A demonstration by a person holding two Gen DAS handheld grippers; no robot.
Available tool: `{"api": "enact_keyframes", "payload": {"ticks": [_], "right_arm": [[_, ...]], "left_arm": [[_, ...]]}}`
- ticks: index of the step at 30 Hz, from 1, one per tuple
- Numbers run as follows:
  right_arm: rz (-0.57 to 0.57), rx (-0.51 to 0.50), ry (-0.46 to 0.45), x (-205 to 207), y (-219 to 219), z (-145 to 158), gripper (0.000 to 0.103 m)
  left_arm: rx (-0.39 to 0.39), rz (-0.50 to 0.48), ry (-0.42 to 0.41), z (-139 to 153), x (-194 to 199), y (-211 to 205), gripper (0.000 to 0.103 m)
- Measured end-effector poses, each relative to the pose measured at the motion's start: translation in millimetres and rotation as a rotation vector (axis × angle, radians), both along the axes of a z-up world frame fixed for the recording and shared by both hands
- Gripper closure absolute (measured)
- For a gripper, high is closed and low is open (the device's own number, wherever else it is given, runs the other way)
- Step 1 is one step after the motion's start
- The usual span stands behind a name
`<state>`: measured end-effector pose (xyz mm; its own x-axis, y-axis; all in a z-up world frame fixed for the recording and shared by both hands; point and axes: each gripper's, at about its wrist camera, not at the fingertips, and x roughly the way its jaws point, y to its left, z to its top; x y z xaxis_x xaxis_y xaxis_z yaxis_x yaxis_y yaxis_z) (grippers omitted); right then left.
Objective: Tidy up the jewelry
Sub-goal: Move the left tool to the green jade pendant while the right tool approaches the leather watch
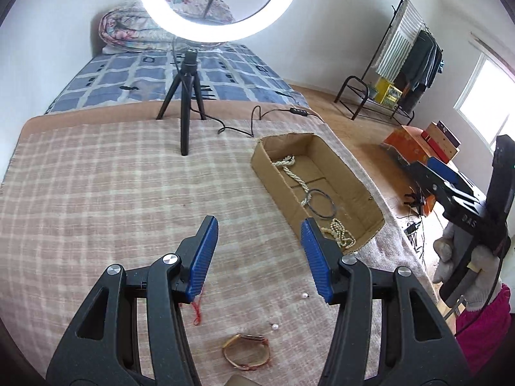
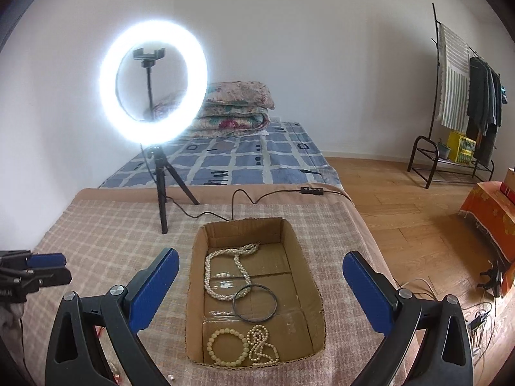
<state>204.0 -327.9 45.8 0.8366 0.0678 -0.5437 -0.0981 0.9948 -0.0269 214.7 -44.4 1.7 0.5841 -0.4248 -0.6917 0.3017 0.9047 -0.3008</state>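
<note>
My left gripper [image 1: 259,223] hangs open over the checked cloth with nothing between its blue pads; a red thread [image 1: 196,312] dangles from the lower end of the left pad. Below it on the cloth lie a gold watch with a brown strap [image 1: 246,350] and two loose pearl beads [image 1: 304,296]. The cardboard box [image 2: 198,289] holds a long pearl necklace [image 2: 225,273], a dark bangle [image 2: 254,302], a cream bead bracelet [image 2: 227,347] and a small pearl string [image 2: 262,345]. My right gripper [image 2: 260,255] stands wide open above the box, holding nothing.
A ring light on a black tripod [image 2: 162,193] stands at the back of the cloth, its cable [image 2: 251,196] running behind the box. The table's right edge drops to a wooden floor with cables [image 2: 479,318]. A gloved hand [image 1: 476,267] carries the right gripper.
</note>
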Motion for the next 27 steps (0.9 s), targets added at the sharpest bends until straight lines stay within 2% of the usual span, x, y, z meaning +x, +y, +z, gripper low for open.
{"api": "enact_keyframes", "payload": {"ticks": [4,9,15,18,20,23,26,27], "right_arm": [[0.090,-0.040,0.000,-21,31,-5,0.000],[0.210,-0.109,0.051,-53,76,-24,0.000],[0.271,-0.114,0.124,-86,99,-54,0.002],[0.290,-0.089,0.192,-94,102,-72,0.009],[0.308,-0.070,0.245,-98,104,-85,0.018],[0.346,-0.016,0.328,-101,110,-106,0.023],[0.383,-0.023,0.385,-103,122,-123,0.033],[0.392,-0.023,0.396,-103,125,-127,0.033]], "left_arm": [[0.010,0.036,-0.001,-1,2,28,0.048],[0.013,0.075,0.015,-8,4,54,0.048],[0.040,0.083,0.062,-28,5,68,0.048],[0.045,0.083,0.094,-42,5,71,0.048],[0.032,0.075,0.115,-50,6,73,0.048],[0.024,0.073,0.135,-61,7,75,0.048],[0.002,0.065,0.165,-71,10,76,0.048],[-0.009,0.062,0.176,-75,11,76,0.048]]}}
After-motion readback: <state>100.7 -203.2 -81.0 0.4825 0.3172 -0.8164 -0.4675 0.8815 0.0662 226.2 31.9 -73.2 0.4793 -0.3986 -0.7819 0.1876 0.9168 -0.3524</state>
